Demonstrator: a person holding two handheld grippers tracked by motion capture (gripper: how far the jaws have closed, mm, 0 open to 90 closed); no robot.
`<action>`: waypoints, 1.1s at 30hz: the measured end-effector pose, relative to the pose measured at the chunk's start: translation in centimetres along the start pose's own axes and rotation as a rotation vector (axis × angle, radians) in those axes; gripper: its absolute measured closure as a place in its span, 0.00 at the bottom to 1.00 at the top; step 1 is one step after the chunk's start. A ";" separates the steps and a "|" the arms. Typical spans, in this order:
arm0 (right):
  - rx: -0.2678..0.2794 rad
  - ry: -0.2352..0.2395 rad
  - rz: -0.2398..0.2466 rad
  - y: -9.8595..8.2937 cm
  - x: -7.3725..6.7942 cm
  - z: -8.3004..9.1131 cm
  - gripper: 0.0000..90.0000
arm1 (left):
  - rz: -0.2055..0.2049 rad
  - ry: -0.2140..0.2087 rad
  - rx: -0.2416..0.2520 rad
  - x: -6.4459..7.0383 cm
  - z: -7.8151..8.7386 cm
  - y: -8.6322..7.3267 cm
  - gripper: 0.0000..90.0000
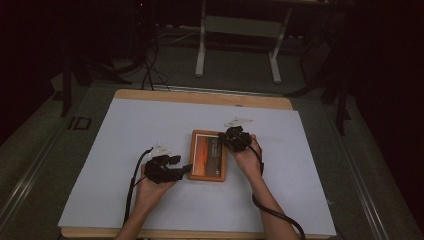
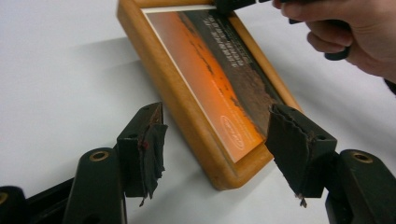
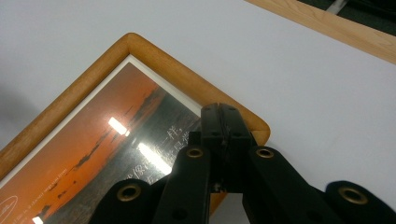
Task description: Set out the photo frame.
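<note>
A wooden picture frame (image 1: pixel 207 156) with an orange sunset print lies on the white sheet near the table's middle. My left gripper (image 1: pixel 186 170) is open at the frame's near left corner. In the left gripper view its jaws (image 2: pixel 217 126) stand wide on either side of that corner of the frame (image 2: pixel 205 70), touching nothing. My right gripper (image 1: pixel 223 140) is shut over the far right corner. In the right gripper view its closed tips (image 3: pixel 223 112) sit on the glass just inside the frame's (image 3: pixel 93 135) rounded corner, with nothing visible between them.
A white sheet (image 1: pixel 150 130) covers the wooden table (image 1: pixel 200 96), which ends at its front edge near the person's forearms. A hand (image 2: pixel 355 37) holds the right gripper. Behind the table stand a white desk leg frame (image 1: pixel 201 50) and dark cables (image 1: pixel 150 65) on the floor.
</note>
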State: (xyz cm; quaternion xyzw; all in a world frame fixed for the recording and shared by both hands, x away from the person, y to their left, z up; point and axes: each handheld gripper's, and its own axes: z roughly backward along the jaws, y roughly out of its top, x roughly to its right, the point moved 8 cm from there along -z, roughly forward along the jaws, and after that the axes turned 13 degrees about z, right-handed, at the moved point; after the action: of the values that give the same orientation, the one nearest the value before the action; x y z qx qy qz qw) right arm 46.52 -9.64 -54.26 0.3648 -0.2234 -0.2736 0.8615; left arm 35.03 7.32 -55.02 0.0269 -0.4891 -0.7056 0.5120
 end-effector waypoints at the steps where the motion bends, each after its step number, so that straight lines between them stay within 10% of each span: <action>1: 0.000 -0.001 0.000 0.0 0.0 0.0 1.00 | 0.001 0.000 0.000 0.0 -0.2 0.0 0.42; 16: -0.001 0.001 -0.035 -0.7 0.7 -0.1 1.00 | 0.002 0.045 -0.040 0.6 -2.4 -0.8 0.30; 33: -0.007 -0.002 -0.057 -1.2 1.3 -0.2 1.00 | 0.074 0.004 -0.078 1.0 -3.9 -1.3 0.27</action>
State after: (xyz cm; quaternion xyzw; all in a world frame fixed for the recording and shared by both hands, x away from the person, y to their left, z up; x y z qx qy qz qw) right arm 47.26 -11.04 -55.07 0.3675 -0.2128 -0.2991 0.8545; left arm 35.76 4.02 -57.49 -0.0097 -0.4607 -0.7046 0.5396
